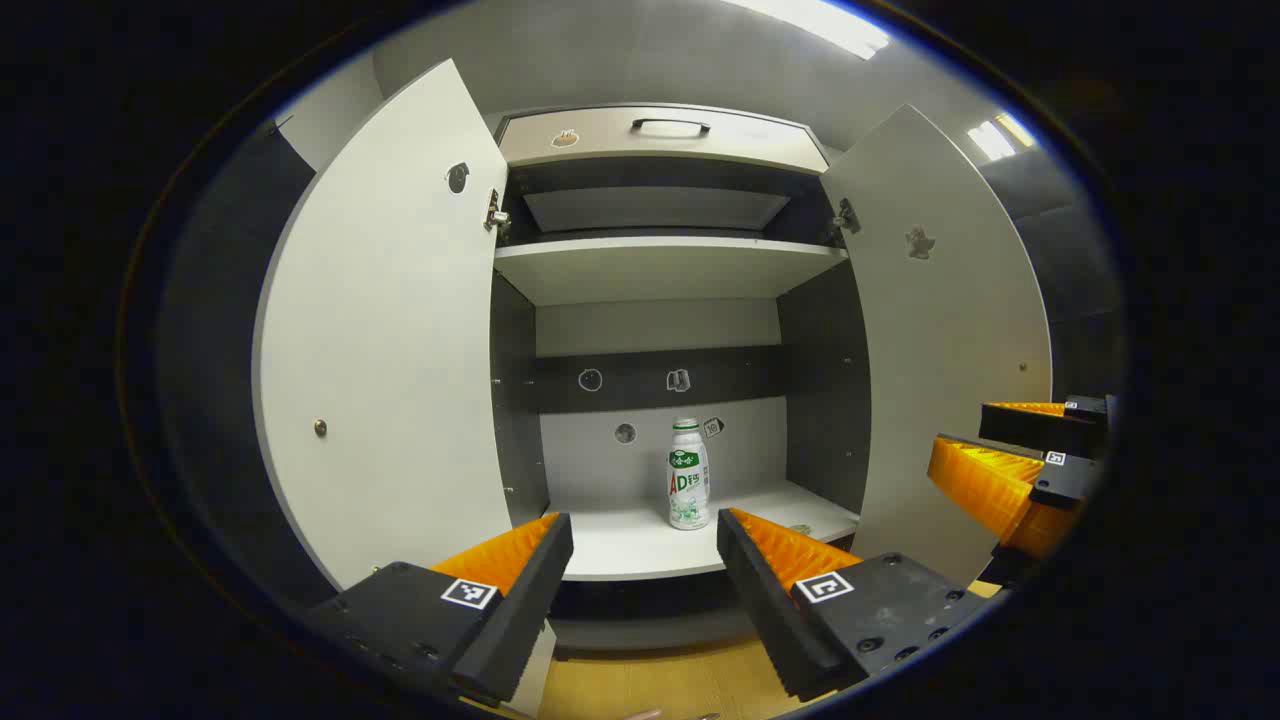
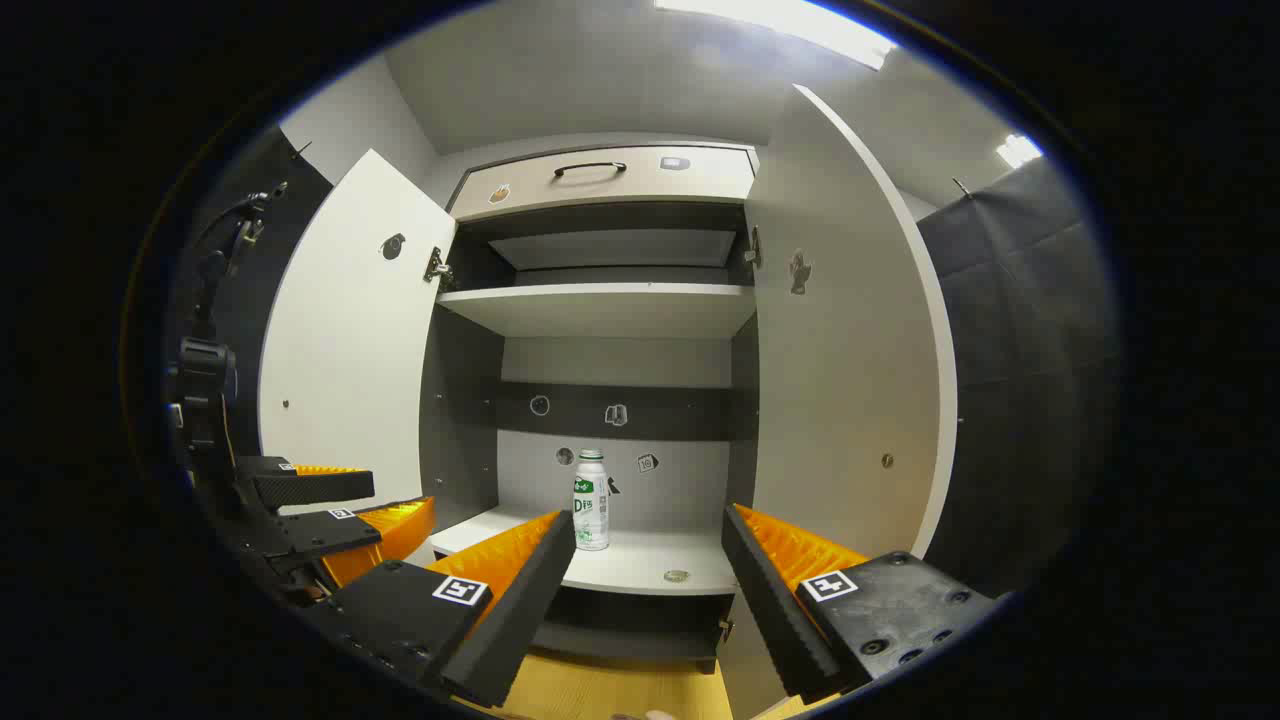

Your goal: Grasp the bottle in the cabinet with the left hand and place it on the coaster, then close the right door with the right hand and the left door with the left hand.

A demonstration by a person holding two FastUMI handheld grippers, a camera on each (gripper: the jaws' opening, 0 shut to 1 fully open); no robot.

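Our left gripper has its fingers spread wide with nothing between them, and the bottle stands upright well beyond the tips, framed in the gap but nearer the right finger than the left. So we judge the step in hand to be the reach into the cabinet, not yet the grasp. To do it well, we nudge the gripper a little toward that right side so the bottle sits centred in the gap, then run straight in, level with the lower shelf, keeping the fingers apart until both pads flank the body below the cap. A squeeze on the labelled middle looks safest: the bottle is tall and narrow, and a push from one finger alone could tip it against the back panel.

Our right gripper is released too, empty, and waits in front of the cabinet; in the left gripper view it sits by the right door. We keep it there, clear of the reach.

Both doors stand fully open, the left door swung wide, so the entry is unobstructed. A small round object lies near the shelf's front edge in the right gripper view; whether that is the coaster we cannot tell.
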